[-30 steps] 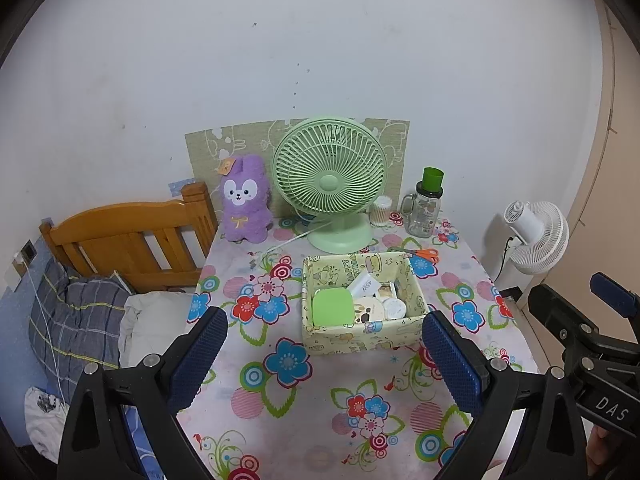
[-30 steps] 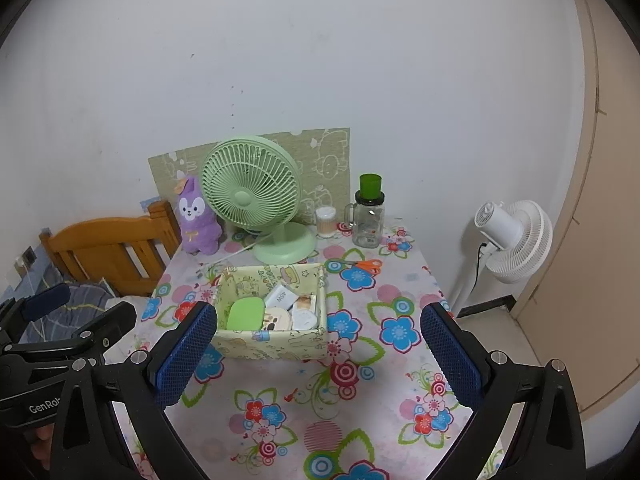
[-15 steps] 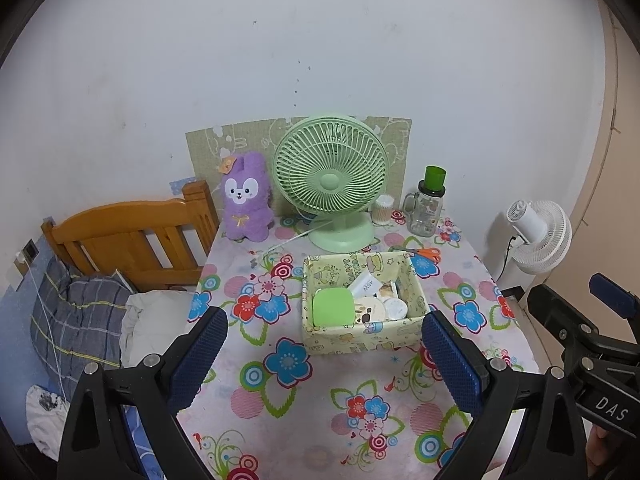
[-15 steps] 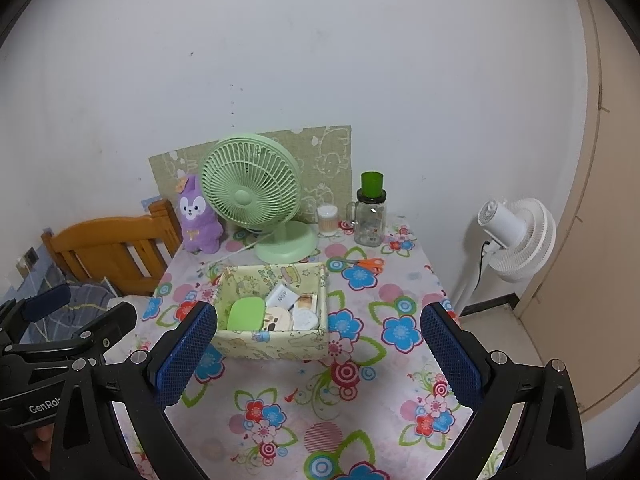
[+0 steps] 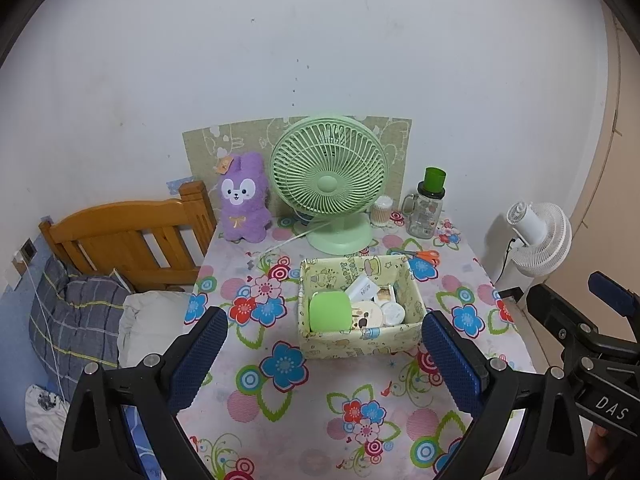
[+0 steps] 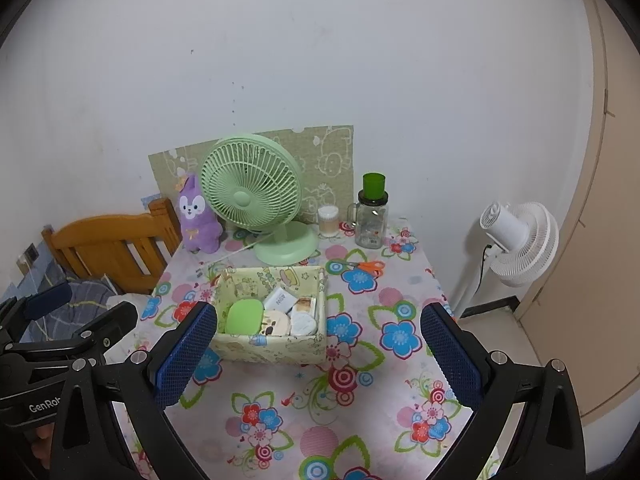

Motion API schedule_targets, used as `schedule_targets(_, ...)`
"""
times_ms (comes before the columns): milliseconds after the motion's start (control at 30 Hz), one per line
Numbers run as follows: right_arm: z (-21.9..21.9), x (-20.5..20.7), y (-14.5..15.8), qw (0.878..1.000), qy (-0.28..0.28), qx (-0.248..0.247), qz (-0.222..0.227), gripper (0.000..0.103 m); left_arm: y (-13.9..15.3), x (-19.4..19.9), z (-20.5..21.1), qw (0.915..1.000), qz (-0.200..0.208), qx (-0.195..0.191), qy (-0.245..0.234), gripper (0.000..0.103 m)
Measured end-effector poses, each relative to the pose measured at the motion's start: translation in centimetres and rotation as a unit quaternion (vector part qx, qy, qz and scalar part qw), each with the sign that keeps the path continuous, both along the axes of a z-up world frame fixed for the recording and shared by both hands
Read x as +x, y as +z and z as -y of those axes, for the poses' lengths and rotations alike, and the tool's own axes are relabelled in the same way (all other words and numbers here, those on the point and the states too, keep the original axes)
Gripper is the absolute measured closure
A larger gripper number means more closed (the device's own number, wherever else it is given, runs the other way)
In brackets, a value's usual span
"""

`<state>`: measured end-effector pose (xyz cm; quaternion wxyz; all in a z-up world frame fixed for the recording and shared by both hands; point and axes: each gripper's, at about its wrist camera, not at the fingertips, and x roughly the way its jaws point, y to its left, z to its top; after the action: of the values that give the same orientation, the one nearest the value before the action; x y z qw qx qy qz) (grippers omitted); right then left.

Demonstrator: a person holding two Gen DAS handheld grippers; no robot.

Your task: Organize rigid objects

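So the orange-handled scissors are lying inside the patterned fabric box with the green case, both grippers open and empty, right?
Not quite. The orange-handled scissors lie on the floral tablecloth behind the patterned fabric box, not inside. The right wrist view shows it. The green case is inside; left gripper and right gripper are open and empty.

Left gripper (image 5: 324,354) hangs with jaws spread wide; right gripper (image 6: 318,350) likewise, both empty.
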<state>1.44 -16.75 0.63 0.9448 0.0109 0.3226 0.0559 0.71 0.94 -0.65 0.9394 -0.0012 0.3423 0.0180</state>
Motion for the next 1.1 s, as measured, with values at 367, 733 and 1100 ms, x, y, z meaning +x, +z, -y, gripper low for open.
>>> schedule_targets(367,-0.19,0.26,0.08,1.0,0.001,-0.003,0.002,0.0,-0.09,0.2,-0.23,1.0,0.0,-0.002,0.002,0.004)
schedule_targets(733,-0.62,0.09,0.33,1.0,-0.001,-0.004,0.007,0.0,0.44,-0.1,-0.73,1.0,0.002,-0.004,0.004,0.004)
schedule_targets(1100,-0.77,-0.13,0.41,1.0,-0.009,-0.005,0.008,0.0,0.41,0.23,-0.7,1.0,0.004,-0.003,-0.003,0.004)
